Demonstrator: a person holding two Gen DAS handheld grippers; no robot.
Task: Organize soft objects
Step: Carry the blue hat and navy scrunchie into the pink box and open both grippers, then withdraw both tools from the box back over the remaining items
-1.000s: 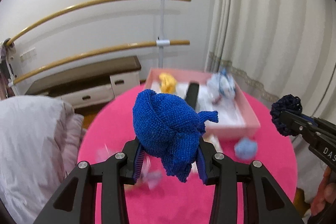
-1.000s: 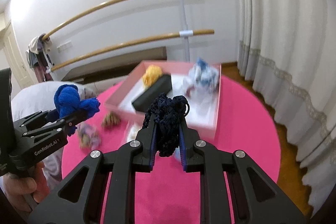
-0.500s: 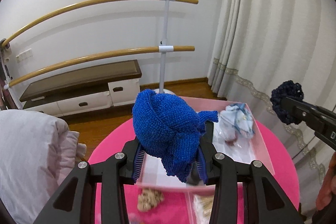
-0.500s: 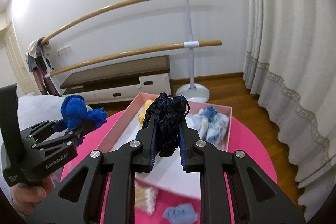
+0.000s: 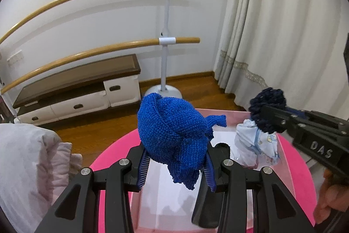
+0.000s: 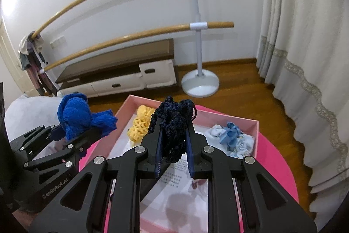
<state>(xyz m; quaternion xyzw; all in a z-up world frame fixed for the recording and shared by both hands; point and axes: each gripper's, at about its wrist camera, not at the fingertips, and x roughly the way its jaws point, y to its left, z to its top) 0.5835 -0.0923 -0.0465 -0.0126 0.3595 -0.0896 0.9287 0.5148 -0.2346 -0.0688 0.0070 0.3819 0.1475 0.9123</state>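
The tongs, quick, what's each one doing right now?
Left tongs: closed on the bright blue knitted cloth.
Right tongs: closed on the dark navy crocheted piece.

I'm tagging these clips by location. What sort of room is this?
Probably a room in a home, perhaps a bedroom used for dance practice: a freestanding ballet barre, a low drawer cabinet by the wall, full-length curtains, a wood floor, and pale bedding beside the pink table.
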